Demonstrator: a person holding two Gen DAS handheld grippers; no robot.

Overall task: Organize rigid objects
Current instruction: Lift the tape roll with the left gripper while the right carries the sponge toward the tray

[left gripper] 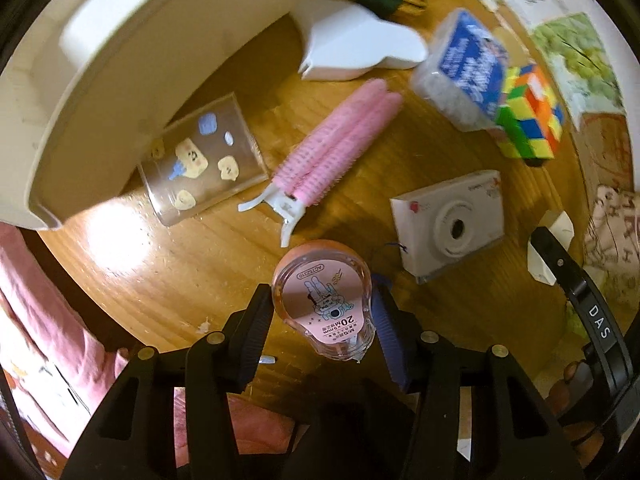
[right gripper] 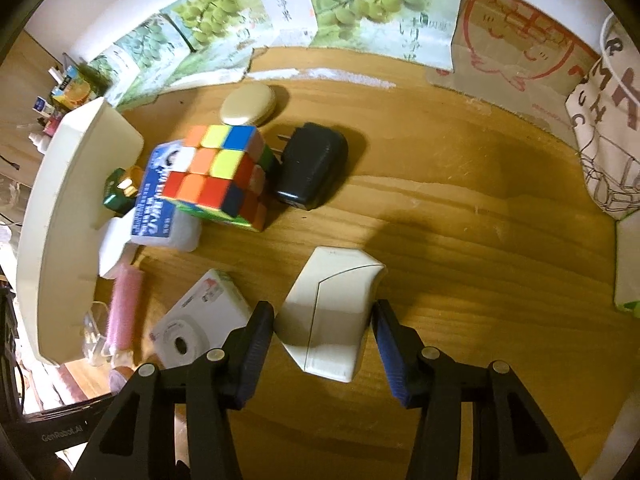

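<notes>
The wooden table (right gripper: 460,208) was glossy, its grain visible, with printed cartons along the back wall. The left gripper (left gripper: 322,312) was clamped on a clear-shelled pink correction tape (left gripper: 324,306), held above the tabletop. The right gripper (right gripper: 324,320) was clamped on a smooth, angular white plastic case (right gripper: 328,312). A multicoloured cube (right gripper: 218,174) rested against a labelled box (right gripper: 160,204).

A glossy wooden desk (right gripper: 460,208) carries a white toy camera (left gripper: 450,220), a pink bristled hair-roller clip (left gripper: 340,148), a clear acrylic block with cartoon stickers (left gripper: 204,160), a black plug adapter (right gripper: 312,166), a round cream compact (right gripper: 248,103), and a colourful puzzle cube (right gripper: 222,174) leaning on a blue-labelled clear box (right gripper: 160,208).
</notes>
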